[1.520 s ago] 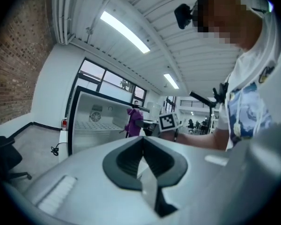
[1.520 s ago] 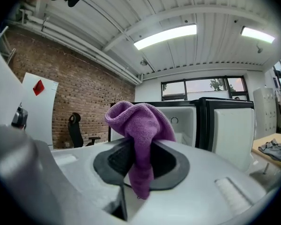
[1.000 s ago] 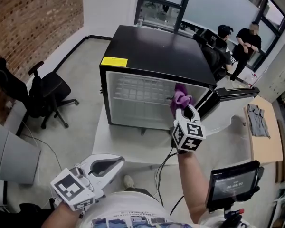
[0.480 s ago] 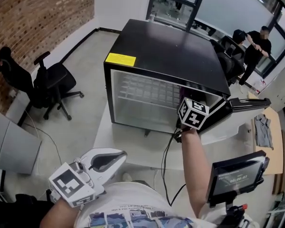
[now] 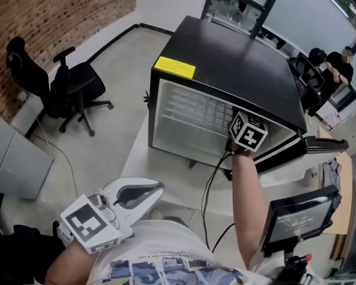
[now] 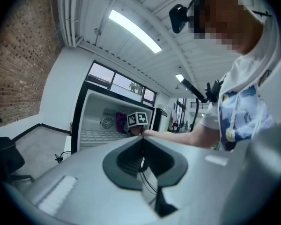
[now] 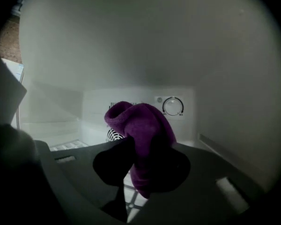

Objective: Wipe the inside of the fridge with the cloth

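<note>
The black mini fridge [image 5: 237, 64] stands open on a white table [image 5: 166, 183], showing its white inside [image 5: 184, 129]. My right gripper [image 7: 140, 161] reaches into the opening; in the head view only its marker cube [image 5: 249, 130] shows at the upper right of the opening. It is shut on a purple cloth [image 7: 140, 135], which bunches up above the jaws in front of the back wall. The cloth [image 6: 119, 121] also shows in the left gripper view. My left gripper [image 5: 156, 188] hangs low near my body, shut and with nothing in it.
The fridge door [image 5: 320, 142] is swung open to the right. A thermostat dial [image 7: 172, 106] and a round vent [image 7: 112, 134] sit on the fridge's back wall. A wire shelf [image 5: 196, 108] crosses the inside. An office chair [image 5: 71, 88] stands left; a screen [image 5: 296, 215] at lower right.
My right gripper has gone forward into the fridge with the cloth, which the head view no longer shows. The head view has shifted. The left gripper has stayed put.
</note>
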`<state>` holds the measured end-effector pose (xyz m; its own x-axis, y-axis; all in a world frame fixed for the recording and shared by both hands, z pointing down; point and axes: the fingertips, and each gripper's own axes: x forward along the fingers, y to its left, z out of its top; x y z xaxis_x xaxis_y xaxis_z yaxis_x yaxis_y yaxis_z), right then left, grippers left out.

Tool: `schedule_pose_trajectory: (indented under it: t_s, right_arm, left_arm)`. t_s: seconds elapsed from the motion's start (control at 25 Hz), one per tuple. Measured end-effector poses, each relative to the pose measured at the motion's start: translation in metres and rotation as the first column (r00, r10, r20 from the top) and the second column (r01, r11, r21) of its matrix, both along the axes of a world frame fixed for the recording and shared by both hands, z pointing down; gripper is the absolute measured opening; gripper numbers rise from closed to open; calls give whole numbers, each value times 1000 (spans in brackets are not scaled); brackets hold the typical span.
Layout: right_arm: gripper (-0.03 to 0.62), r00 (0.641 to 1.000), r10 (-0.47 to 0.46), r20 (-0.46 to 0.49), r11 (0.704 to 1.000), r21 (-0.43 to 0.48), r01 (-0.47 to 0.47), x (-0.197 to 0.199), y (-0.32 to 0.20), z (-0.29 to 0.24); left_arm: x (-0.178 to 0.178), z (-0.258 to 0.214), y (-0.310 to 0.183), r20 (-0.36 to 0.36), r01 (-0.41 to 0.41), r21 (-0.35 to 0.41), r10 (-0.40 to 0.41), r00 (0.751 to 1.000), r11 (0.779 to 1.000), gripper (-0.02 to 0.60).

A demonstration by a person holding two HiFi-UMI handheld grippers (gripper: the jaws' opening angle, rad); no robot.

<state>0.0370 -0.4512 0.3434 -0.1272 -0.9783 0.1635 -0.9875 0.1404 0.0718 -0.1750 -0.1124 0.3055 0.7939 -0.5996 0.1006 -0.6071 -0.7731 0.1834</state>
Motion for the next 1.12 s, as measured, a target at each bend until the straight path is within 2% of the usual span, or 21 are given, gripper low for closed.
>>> schedule_pose_trajectory:
  t_s: [0.2,0.68,1.12]
  right_arm:
    - [78,996,-84,9,996,2,84,-40,-9,-5]
    - [78,987,-161,-3,987,-28,161,-98,-21,1]
    - [78,958,-286,3,957,-43,286,-162,-32,4]
  left_arm:
    - [-10,-1,3,2,26,3,-26,1000,1000,6]
    - [-30,-2,18,-18,92,-15,-93,996,996,6]
    - [-51,1,25,-23,172,-36,-173,985,984,6]
